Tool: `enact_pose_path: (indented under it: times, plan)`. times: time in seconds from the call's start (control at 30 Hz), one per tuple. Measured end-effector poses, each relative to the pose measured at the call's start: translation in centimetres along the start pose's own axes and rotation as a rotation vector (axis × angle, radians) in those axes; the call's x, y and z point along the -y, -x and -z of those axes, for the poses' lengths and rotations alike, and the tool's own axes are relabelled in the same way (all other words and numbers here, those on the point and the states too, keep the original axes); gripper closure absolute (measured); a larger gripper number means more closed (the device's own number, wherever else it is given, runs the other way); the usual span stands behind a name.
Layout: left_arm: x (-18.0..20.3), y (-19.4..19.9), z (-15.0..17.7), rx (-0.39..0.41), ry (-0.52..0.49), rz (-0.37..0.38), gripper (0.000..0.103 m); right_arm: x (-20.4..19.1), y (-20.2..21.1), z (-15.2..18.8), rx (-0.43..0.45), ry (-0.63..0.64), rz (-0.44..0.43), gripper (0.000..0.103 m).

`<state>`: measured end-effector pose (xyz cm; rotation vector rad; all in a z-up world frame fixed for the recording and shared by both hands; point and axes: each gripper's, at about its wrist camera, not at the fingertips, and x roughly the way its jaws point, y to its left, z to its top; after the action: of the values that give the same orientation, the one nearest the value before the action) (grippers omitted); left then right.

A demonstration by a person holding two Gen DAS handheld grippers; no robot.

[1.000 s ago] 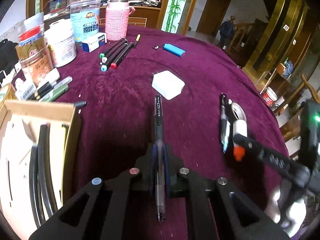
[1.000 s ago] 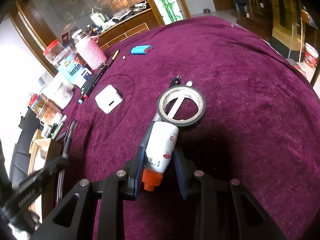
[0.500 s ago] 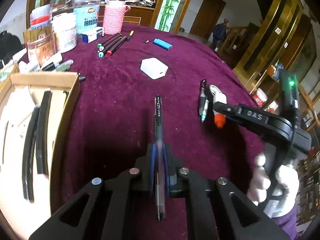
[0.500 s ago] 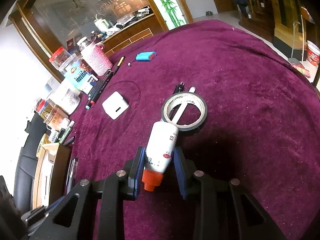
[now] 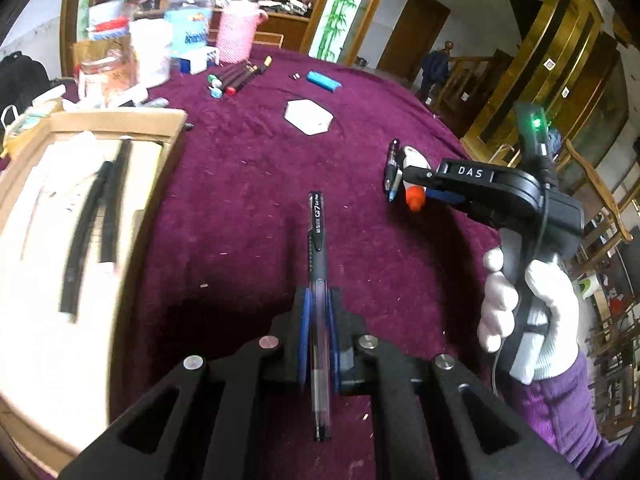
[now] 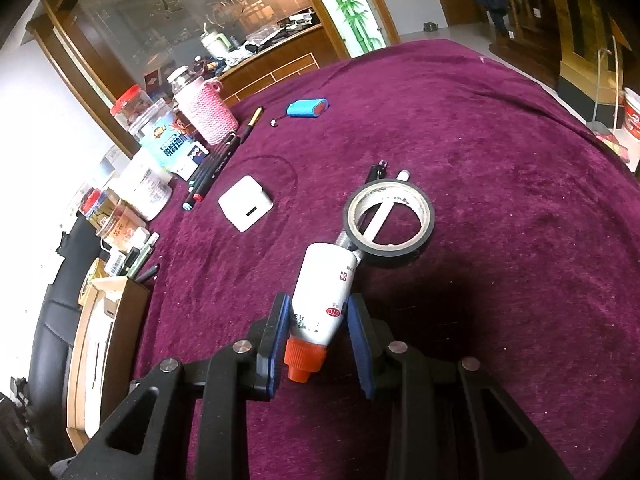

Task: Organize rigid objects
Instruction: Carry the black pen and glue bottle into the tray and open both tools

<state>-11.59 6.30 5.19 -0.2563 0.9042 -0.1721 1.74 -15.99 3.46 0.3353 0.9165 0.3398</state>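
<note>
A black gel pen [image 5: 317, 240] is clamped lengthwise in my left gripper [image 5: 318, 312], which is shut on it above the purple tablecloth [image 5: 248, 184]. An open cardboard box [image 5: 120, 120] with black strips [image 5: 86, 232] inside lies just left of it. My right gripper [image 6: 320, 320] is shut on a white glue bottle [image 6: 326, 284] with its orange cap [image 6: 304, 362] toward the camera. In the left wrist view that right gripper [image 5: 418, 180] and the glue bottle [image 5: 414, 196] are off to the right, held by a white-gloved hand [image 5: 532, 312].
A black tape roll [image 6: 390, 222] lies over loose pens [image 5: 392, 172] just beyond the bottle. Farther off are a white charger [image 6: 246, 206], a blue case [image 6: 306, 108], markers [image 6: 208, 172], a pink knitted flask [image 6: 204, 114] and several jars [image 6: 148, 184] along the table's left edge.
My left gripper has drawn back with the pen, so the far objects look smaller and the box and right gripper show more fully. The right gripper has held still with the bottle.
</note>
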Motion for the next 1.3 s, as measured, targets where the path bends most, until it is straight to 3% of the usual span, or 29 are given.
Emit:
enact_pose_path:
  times: [0.27, 0.43, 0.8, 1.03, 1.3]
  plan:
    - [-3.0, 5.3, 1.3, 0.100, 0.024, -0.055, 0.095, 0.5, -0.3, 0.1, 0.003, -0.017, 0.024, 0.072]
    - [-5.6, 7.2, 2.2, 0.134, 0.063, -0.065, 0.095, -1.6, 0.6, 0.3, 0.011, 0.026, 0.043, 0.072]
    - [-14.6, 9.4, 2.8, 0.175, 0.216, -0.151, 0.094, -14.0, 4.2, 4.5, -0.029, 0.234, -0.150, 0.071]
    - [-18.7, 9.4, 3.6, 0.154, 0.292, -0.186, 0.094, -22.0, 2.4, 8.9, -0.143, 0.376, -0.247, 0.071]
    - [-21.2, 8.5, 4.2, 0.113, 0.334, -0.186, 0.094, -28.6, -0.6, 12.4, -0.245, 0.479, -0.286, 0.071]
